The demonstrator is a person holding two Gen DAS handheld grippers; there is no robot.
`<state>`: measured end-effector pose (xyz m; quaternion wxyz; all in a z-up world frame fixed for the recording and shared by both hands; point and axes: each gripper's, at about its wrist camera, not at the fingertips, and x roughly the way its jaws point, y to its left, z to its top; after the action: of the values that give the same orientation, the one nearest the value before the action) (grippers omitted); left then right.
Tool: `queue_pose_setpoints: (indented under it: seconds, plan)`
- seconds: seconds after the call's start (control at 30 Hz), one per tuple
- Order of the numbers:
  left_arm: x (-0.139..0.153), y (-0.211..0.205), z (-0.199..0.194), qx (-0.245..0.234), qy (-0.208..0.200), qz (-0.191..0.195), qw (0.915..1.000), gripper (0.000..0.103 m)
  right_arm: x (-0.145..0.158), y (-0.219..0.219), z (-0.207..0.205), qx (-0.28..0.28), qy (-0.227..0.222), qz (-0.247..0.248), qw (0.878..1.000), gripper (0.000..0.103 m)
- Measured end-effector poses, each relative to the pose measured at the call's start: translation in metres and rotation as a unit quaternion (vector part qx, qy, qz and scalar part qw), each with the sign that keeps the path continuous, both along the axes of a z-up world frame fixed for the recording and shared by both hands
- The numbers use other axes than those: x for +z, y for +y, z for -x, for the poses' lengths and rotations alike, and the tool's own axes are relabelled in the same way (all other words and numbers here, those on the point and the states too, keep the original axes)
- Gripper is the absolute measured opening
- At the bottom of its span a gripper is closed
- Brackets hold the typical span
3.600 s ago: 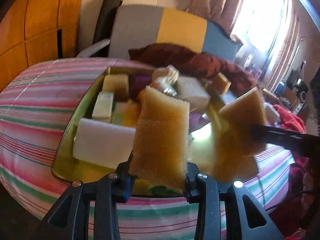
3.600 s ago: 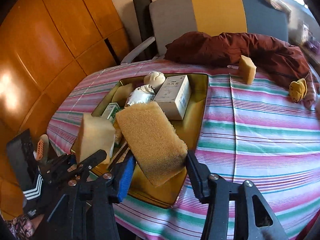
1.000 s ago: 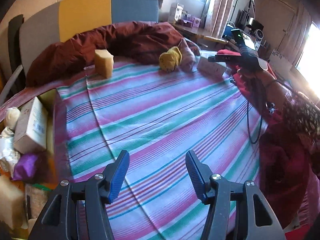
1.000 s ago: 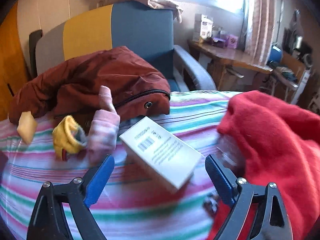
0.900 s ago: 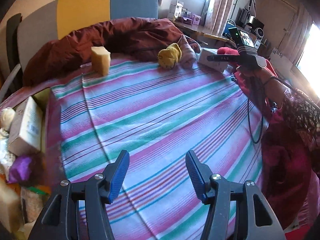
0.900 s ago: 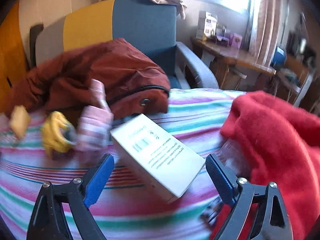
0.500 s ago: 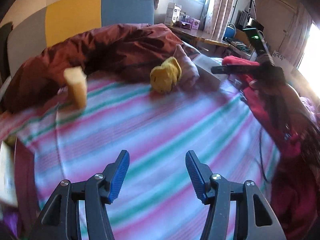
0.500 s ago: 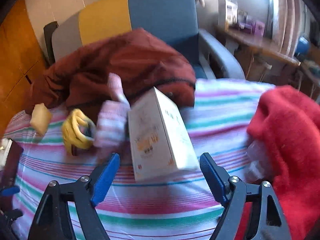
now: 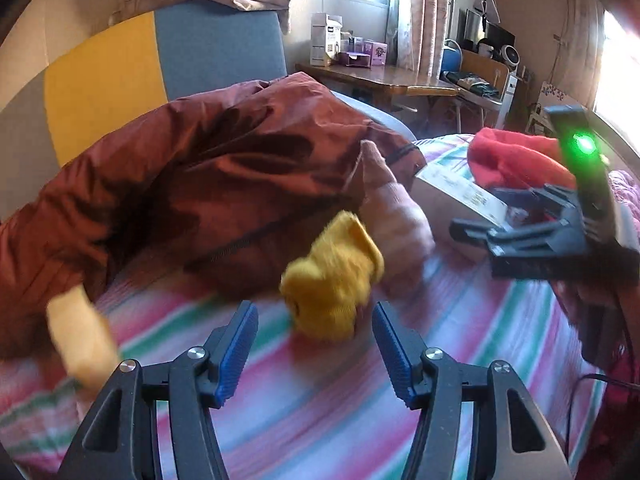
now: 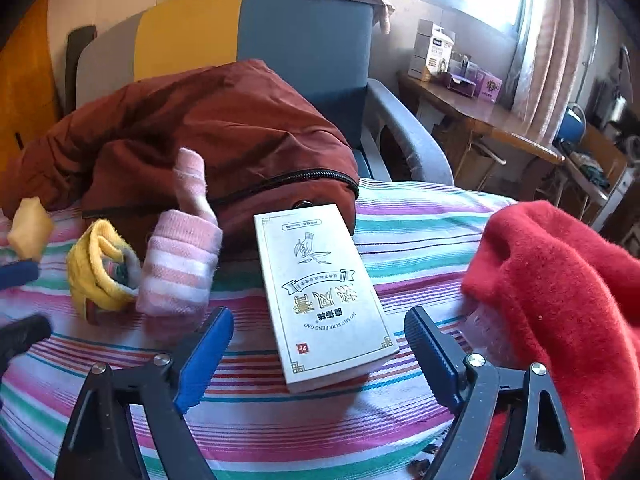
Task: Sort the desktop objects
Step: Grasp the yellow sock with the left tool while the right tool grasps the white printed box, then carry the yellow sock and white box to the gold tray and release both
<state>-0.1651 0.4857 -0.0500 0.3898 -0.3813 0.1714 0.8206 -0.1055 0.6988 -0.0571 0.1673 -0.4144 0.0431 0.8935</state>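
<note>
Two grippers, jaws open, empty: left gripper (image 9: 314,344) opening before yellow sock (image 9: 332,276); right gripper (image 10: 320,354) straddles white box (image 10: 324,296) lengthwise.

On the striped cloth (image 10: 420,216) I count one white box (image 10: 324,300), one yellow sock (image 10: 96,272), one pink striped sock (image 10: 180,264), one tan sponge block (image 10: 30,226), one brown jacket (image 10: 200,128), one red garment (image 10: 560,288), and two grippers.

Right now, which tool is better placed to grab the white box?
Probably the right tool: the white box lies between its open jaws. The left tool, jaws opening, faces the yellow sock.
</note>
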Motion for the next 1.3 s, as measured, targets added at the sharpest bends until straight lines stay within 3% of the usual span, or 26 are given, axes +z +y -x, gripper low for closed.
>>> queue_pose_setpoints:
  seconds: [0.07,0.13,0.23,0.33,0.4,0.53,0.73,1.07,1.3]
  plan:
    - [-0.005,0.008,0.008,-0.014,-0.009,0.004,0.9998,0.062,-0.001,0.001,0.002,0.007,0.000,0.004,1.000,0.085]
    - [-0.009,0.015,0.009,-0.039,-0.006,0.008,0.9992,0.062,-0.003,0.002,0.003,0.008,-0.011,0.011,1.000,0.068]
    - [-0.015,0.025,0.004,-0.065,0.016,0.024,0.9975,0.062,-0.007,0.006,0.005,0.003,-0.027,0.045,0.999,0.056]
    - [-0.022,0.036,0.003,-0.067,0.030,0.043,0.9964,0.058,-0.006,0.007,0.004,0.001,-0.028,0.052,0.998,0.054]
    - [-0.027,0.035,0.005,-0.061,0.014,0.036,0.9974,0.042,-0.006,0.007,0.003,-0.001,-0.027,0.060,0.998,0.053]
    - [-0.037,0.014,-0.003,-0.022,0.014,0.006,0.9997,0.036,-0.005,0.007,0.001,-0.003,-0.027,0.063,0.998,0.053]
    - [-0.036,-0.033,-0.027,0.031,0.005,-0.031,0.9990,0.033,-0.005,0.001,0.000,-0.003,-0.027,0.055,0.998,0.053]
    - [-0.027,-0.096,-0.093,0.052,0.049,-0.025,0.9971,0.033,-0.009,-0.001,-0.004,-0.015,-0.025,0.041,0.999,0.051]
    - [-0.031,-0.132,-0.117,0.055,0.012,-0.031,0.9980,0.033,-0.007,-0.017,-0.020,-0.049,-0.061,0.054,0.995,0.051]
